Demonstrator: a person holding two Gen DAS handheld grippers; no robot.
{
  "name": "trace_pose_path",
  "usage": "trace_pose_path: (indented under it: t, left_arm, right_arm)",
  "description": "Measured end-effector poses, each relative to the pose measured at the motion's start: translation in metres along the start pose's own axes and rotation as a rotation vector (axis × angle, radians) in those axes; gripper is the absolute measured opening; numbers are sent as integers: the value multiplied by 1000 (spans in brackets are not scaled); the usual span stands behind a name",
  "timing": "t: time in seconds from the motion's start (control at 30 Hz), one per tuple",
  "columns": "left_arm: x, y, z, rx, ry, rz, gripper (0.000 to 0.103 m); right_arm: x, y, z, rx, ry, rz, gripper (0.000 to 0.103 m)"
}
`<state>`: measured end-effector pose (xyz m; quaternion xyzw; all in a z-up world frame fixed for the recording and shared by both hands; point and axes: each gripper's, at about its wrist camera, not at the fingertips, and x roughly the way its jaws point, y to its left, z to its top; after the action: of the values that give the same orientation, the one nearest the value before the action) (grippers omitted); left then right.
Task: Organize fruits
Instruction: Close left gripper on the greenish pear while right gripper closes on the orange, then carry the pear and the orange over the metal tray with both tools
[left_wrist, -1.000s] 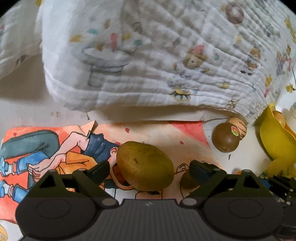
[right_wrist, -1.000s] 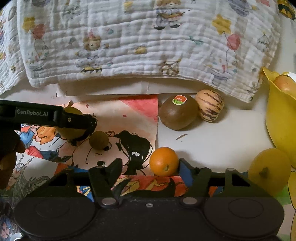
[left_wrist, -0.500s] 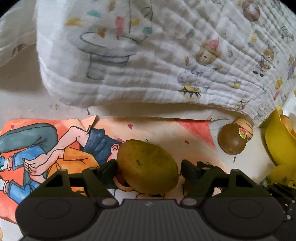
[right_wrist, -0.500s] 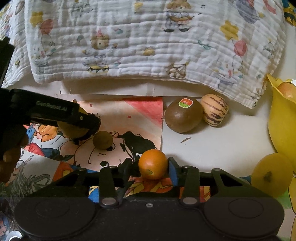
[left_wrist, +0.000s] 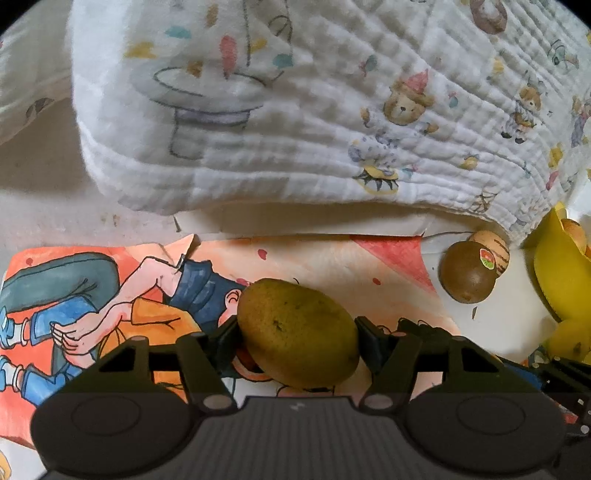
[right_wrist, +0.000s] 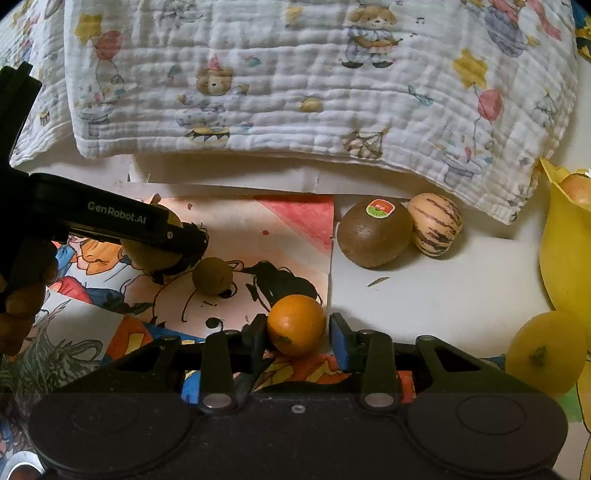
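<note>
While both grippers have just been closing, each one now has a fruit between its jaws. The left gripper (left_wrist: 297, 334) presses on a big green-yellow fruit (left_wrist: 297, 330) from both sides; the fruit sits on the cartoon poster (left_wrist: 92, 295), and in the right wrist view the same gripper (right_wrist: 186, 245) comes in from the left with the fruit (right_wrist: 147, 253) under it. The right gripper (right_wrist: 297, 330) is shut on a small orange (right_wrist: 295, 323), which lies at the right edge of the poster (right_wrist: 258, 236); the left pad touches it, and the blue right pad is at its side.

A small brown-green fruit (right_wrist: 212, 275) lies on the poster, just beside the tip of the left gripper. To the right, on the white table (right_wrist: 443, 288), a kiwi (right_wrist: 375, 234) with a sticker touches a striped melon (right_wrist: 436, 229). Behind them hangs a white blanket (right_wrist: 295, 81) with bears.

At the far right stands a yellow bowl (right_wrist: 565, 251) with a fruit inside. Just below it lies a yellow fruit (right_wrist: 543, 350). Fingers (right_wrist: 18, 306) of a hand show at the left edge.
</note>
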<state>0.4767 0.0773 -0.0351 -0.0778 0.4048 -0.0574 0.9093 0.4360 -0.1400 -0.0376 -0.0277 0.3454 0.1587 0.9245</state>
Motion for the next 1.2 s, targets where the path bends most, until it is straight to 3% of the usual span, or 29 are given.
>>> trace_pose_path:
  t: [0.7, 1.2]
  left_arm:
    - [-43, -3, -25, 0, 2, -66, 69]
    - [-117, -43, -60, 64, -38, -157, 69]
  right_arm:
    - [-22, 2, -2, -16, -56, 39, 35]
    - [-123, 2, -32, -73, -127, 98, 35]
